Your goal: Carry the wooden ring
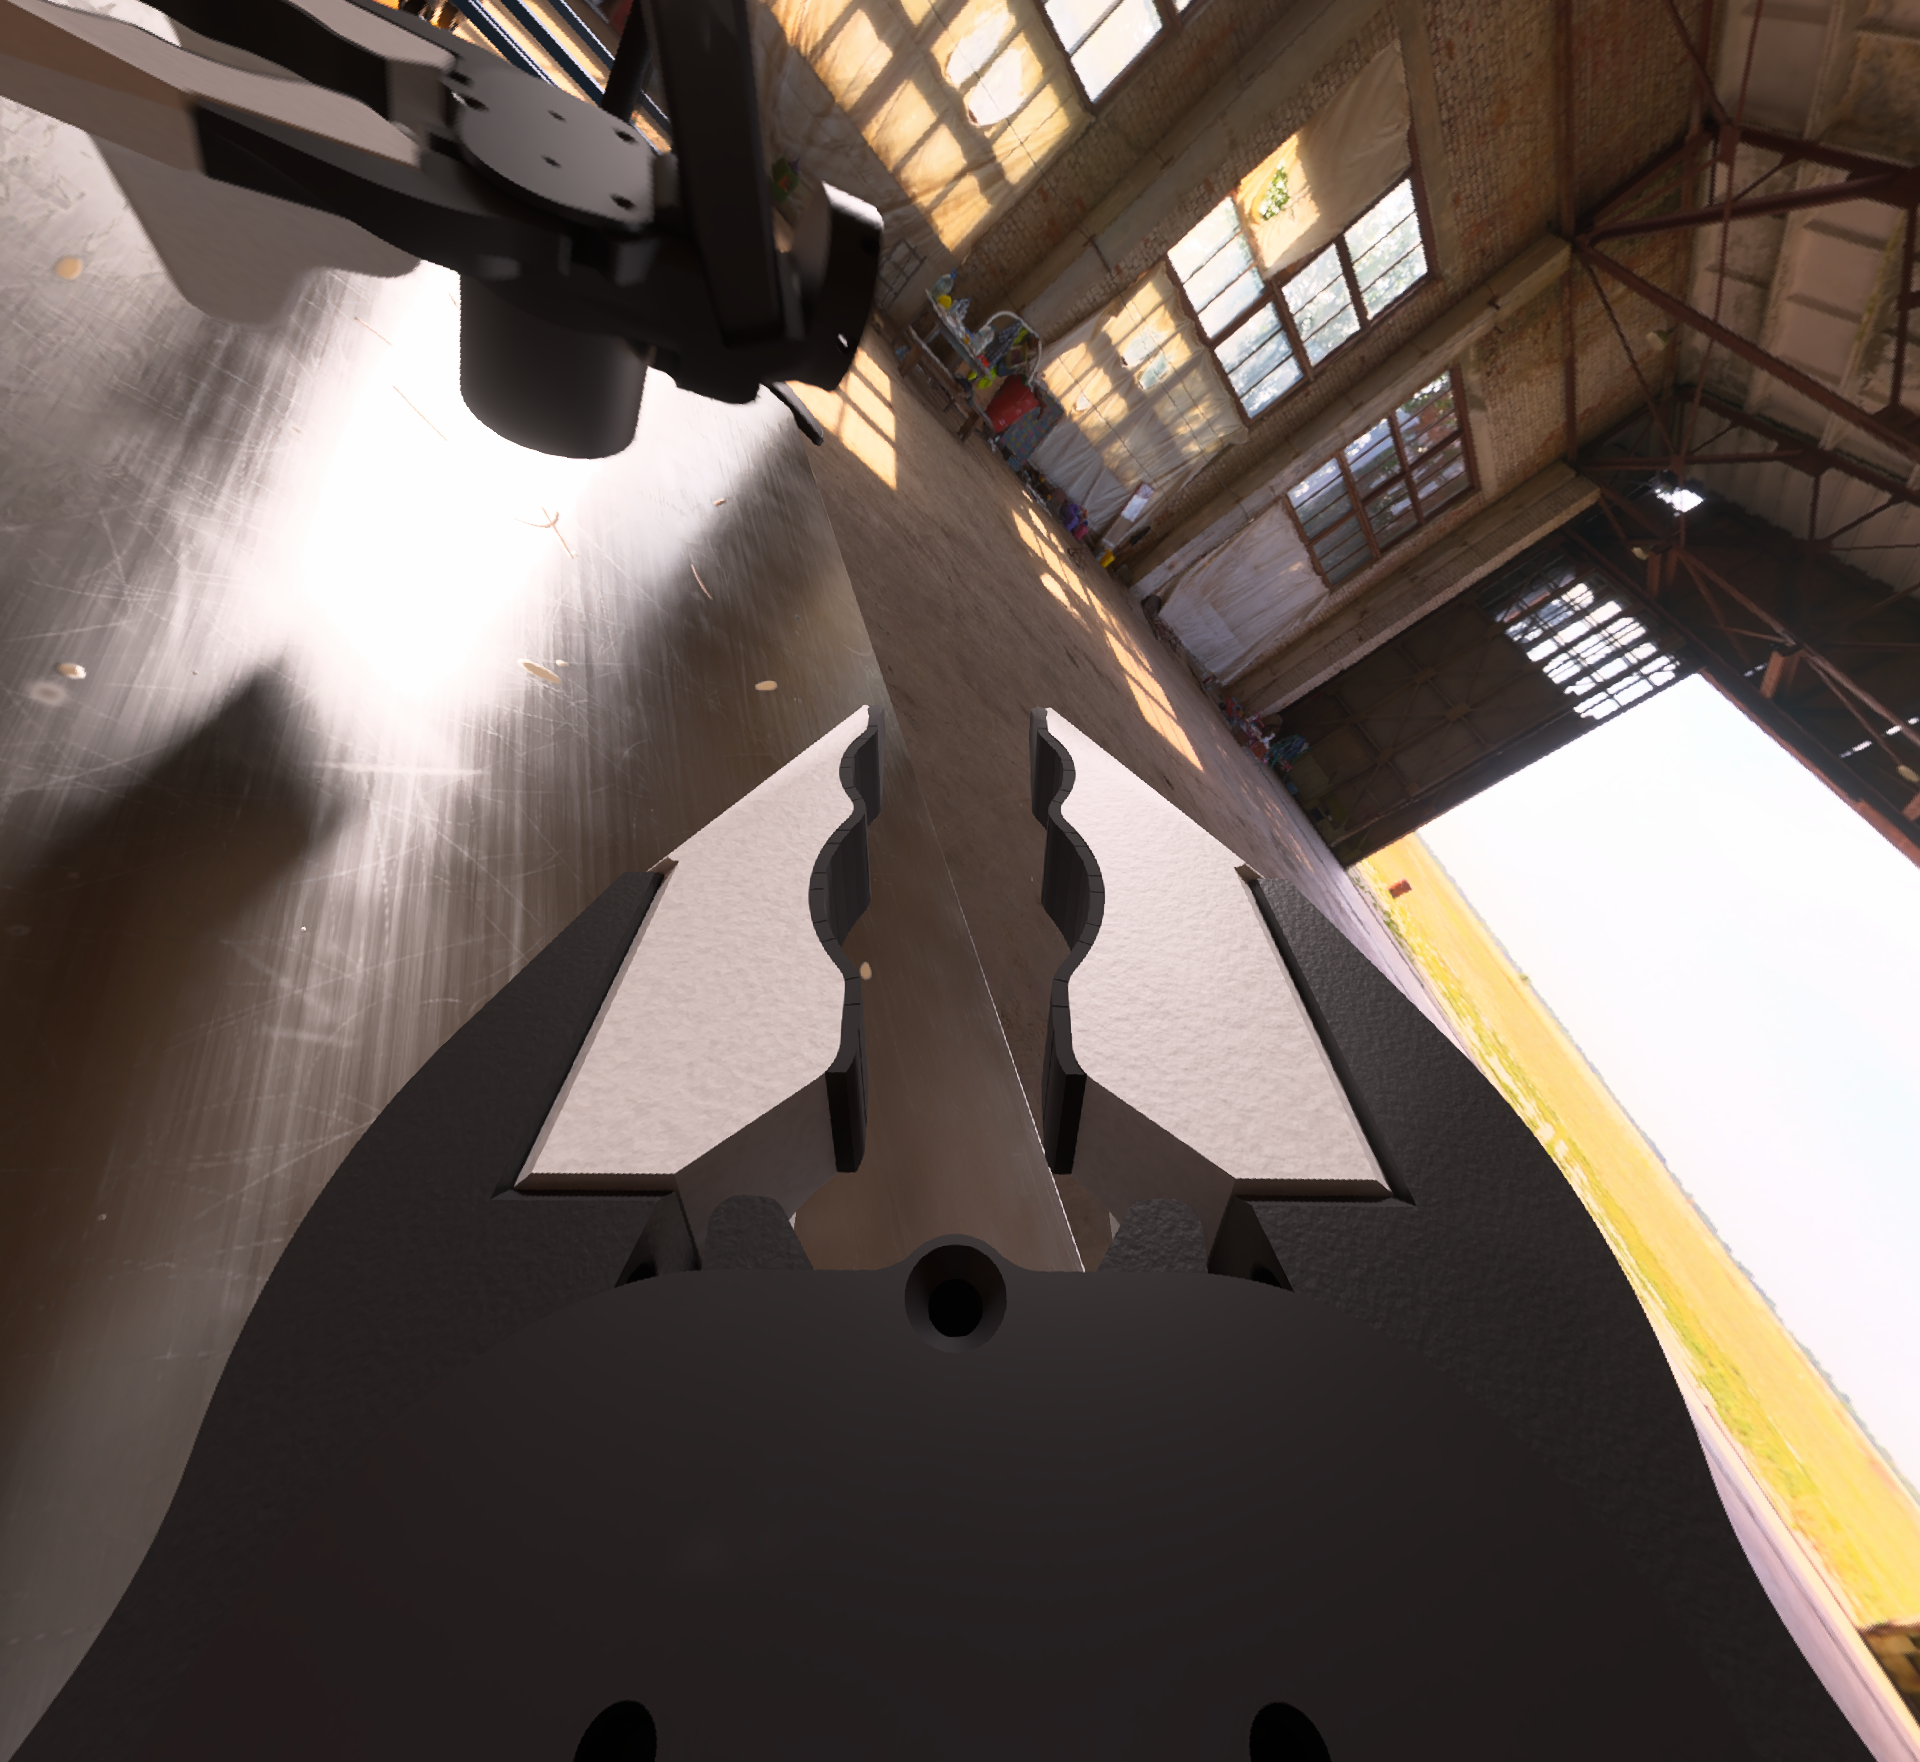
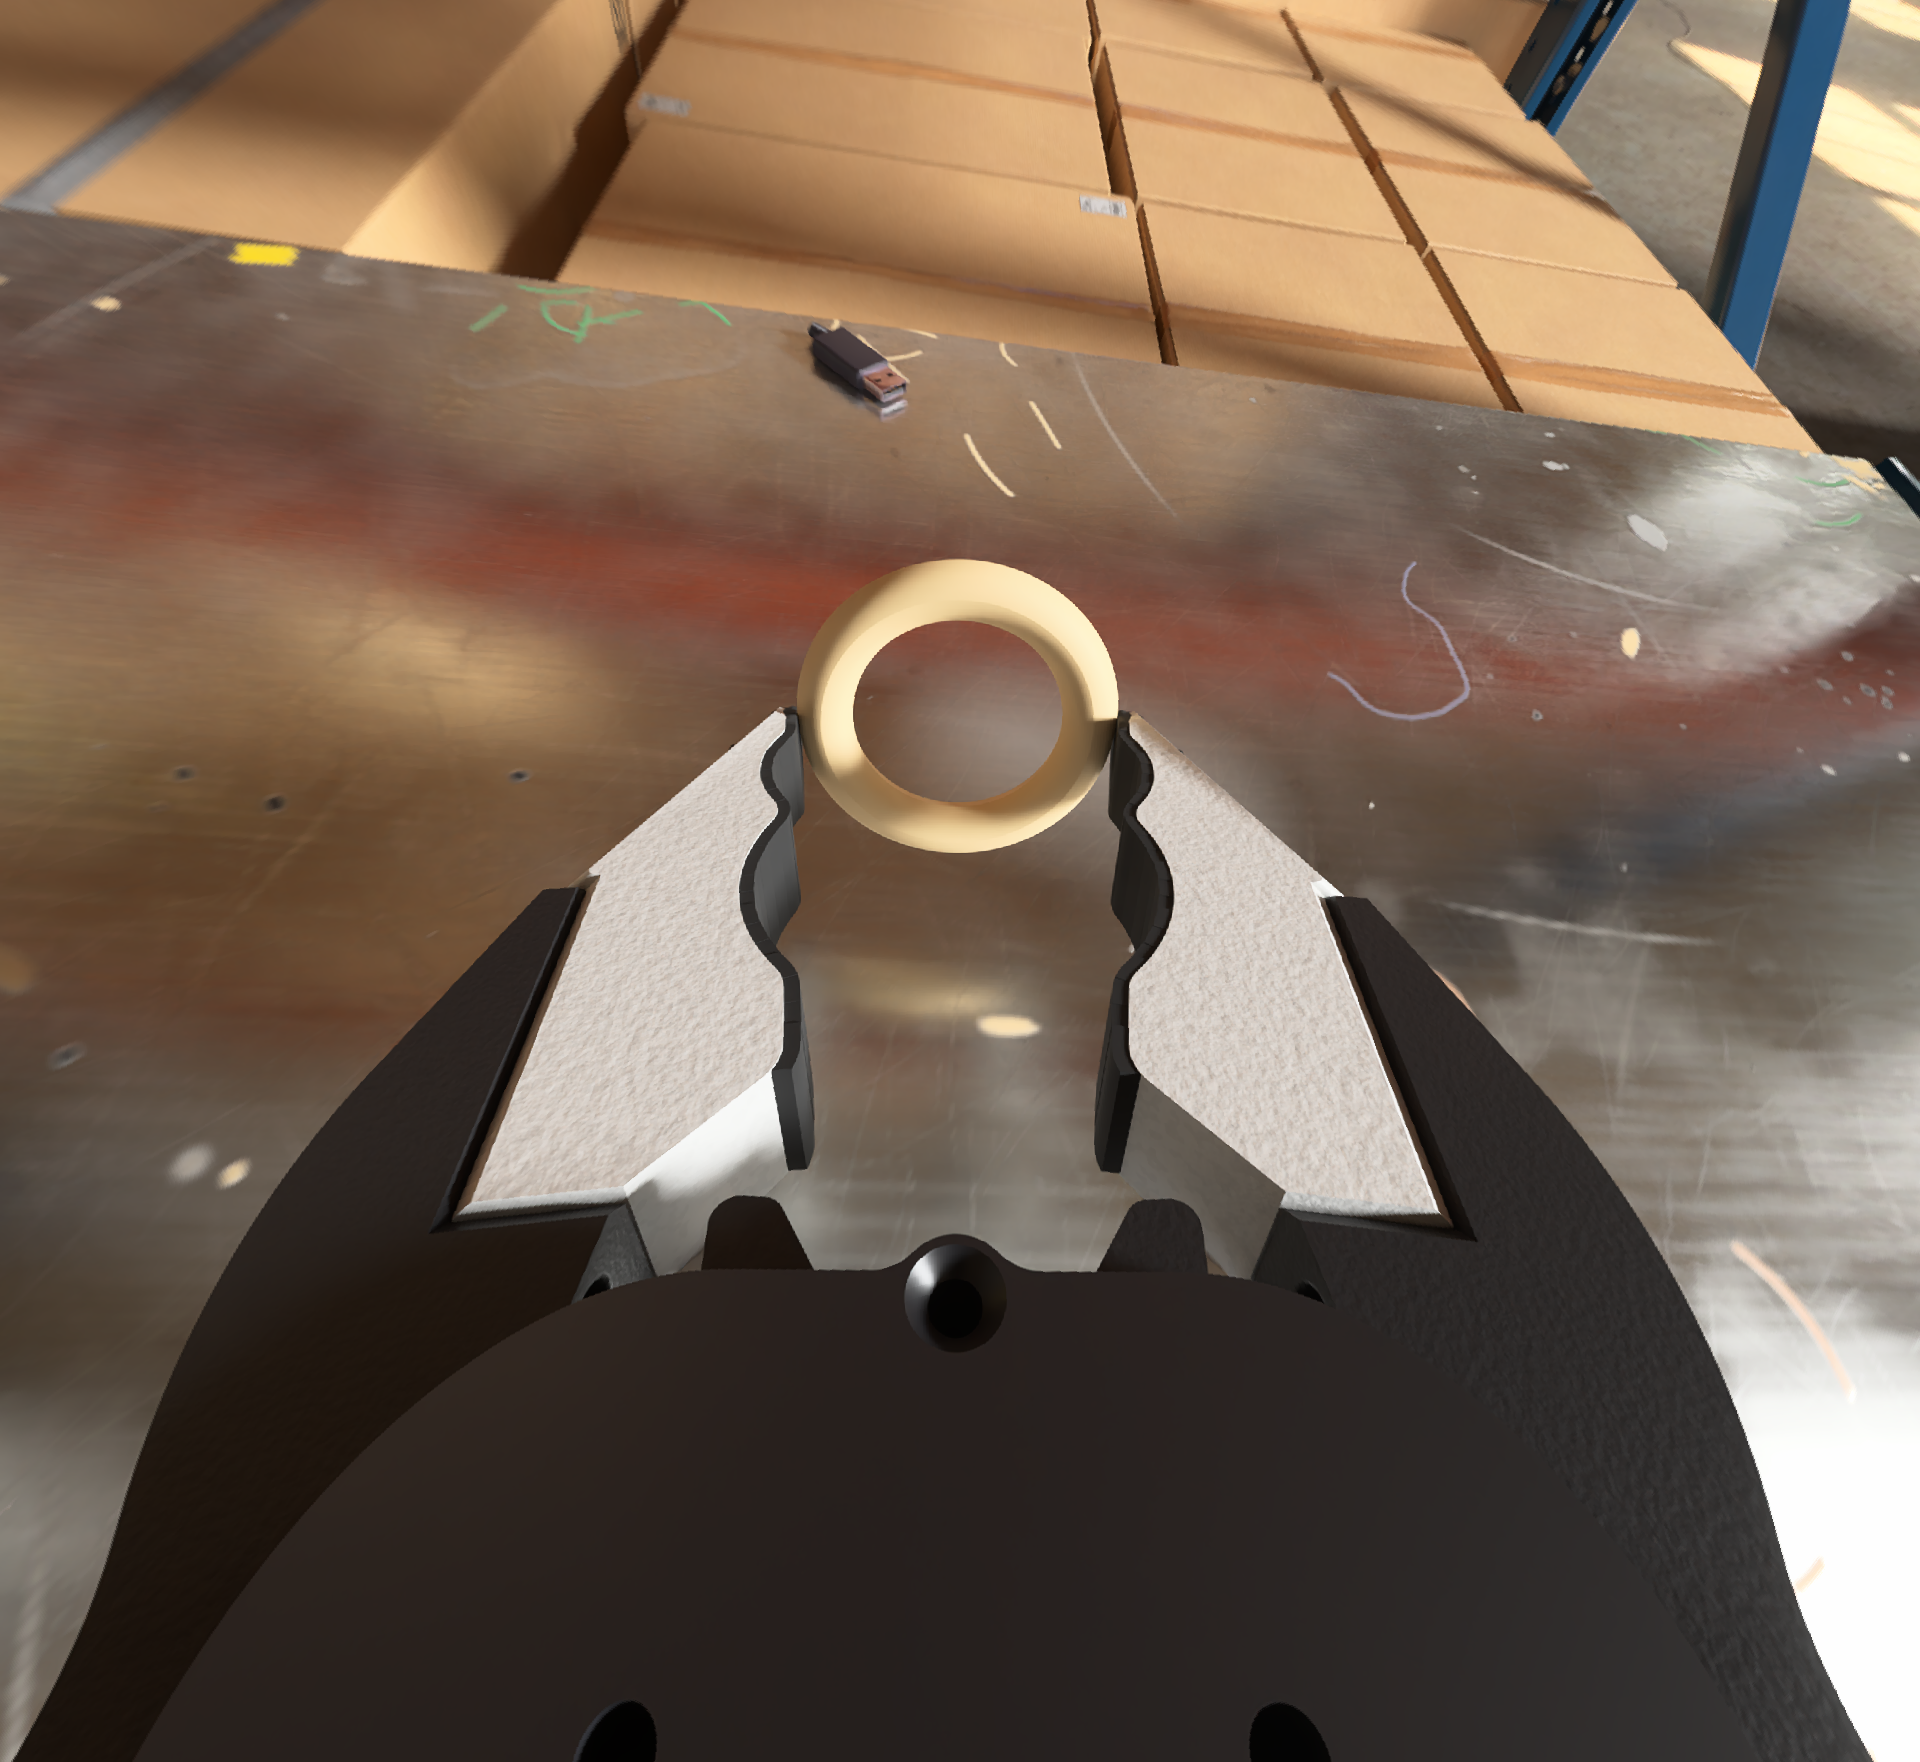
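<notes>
The pale wooden ring (image 2: 961, 590) sits pinched between the fingertips of my right gripper (image 2: 956, 725), upright so I see through its hole. It is held a little above the scratched metal table (image 2: 416, 673), and its blurred reflection shows below it. My left gripper (image 1: 956, 725) is open and empty, with a moderate gap between its fingers, pointing past the table's edge (image 1: 935, 881) in a strongly tilted view. The right gripper's body (image 1: 540, 185) shows in the upper left of the left wrist view; the ring is hidden there.
A dark USB stick (image 2: 862, 362) lies near the table's far edge. Beyond that edge stand stacked cardboard boxes (image 2: 883, 102) and a blue metal rack (image 2: 1787, 50). The left wrist view shows a hall with tall windows (image 1: 1299, 278).
</notes>
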Controlling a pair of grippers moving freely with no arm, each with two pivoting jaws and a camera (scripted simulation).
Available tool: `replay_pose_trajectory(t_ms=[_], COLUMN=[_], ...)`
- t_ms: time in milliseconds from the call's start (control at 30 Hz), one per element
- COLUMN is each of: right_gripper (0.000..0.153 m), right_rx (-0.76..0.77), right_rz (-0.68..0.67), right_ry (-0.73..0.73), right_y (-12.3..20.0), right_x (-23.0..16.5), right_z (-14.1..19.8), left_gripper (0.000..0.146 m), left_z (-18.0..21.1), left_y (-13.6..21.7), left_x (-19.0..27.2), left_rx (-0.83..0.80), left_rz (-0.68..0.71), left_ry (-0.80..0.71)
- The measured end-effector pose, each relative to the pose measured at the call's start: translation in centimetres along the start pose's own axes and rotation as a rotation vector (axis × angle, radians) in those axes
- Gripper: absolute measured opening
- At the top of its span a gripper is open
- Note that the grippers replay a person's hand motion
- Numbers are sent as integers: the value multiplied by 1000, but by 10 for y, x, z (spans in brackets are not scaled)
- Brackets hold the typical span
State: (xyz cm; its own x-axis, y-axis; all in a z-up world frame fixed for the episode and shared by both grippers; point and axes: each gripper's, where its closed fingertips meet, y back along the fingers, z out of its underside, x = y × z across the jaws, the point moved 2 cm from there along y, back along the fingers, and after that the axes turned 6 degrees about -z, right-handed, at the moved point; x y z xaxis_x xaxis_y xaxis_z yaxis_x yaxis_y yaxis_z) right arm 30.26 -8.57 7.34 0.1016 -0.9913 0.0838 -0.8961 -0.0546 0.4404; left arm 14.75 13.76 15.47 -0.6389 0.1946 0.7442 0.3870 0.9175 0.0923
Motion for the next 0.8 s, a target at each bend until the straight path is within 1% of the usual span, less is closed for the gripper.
replay_pose_trajectory(t_ms=[100,167,200,300,600,700,800], right_gripper=[59,59,59,59,59,59,59], right_rx=[76,143,163,143,71,48,28], right_rz=[-37,-80,-81,-59,-30,-51,-84], right_ry=[-26,0,25,68,82,100,124], right_y=[20,27,27,17,-25,-32,-34], right_x=[-14,-24,-26,-25,5,11,14], right_z=[-3,-11,-15,-20,-33,-34,-30], left_gripper=[28,28,28,28,28,28,28], left_z=[1,2,2,3,5,6,10], left_y=[0,0,1,3,4,2,-1], left_x=[-1,-1,-1,-2,-3,-5,-12], left_rx=[0,2,2,6,15,5,-13], left_rz=[3,11,11,8,1,-17,-71], left_ry=[7,10,11,15,24,23,16])
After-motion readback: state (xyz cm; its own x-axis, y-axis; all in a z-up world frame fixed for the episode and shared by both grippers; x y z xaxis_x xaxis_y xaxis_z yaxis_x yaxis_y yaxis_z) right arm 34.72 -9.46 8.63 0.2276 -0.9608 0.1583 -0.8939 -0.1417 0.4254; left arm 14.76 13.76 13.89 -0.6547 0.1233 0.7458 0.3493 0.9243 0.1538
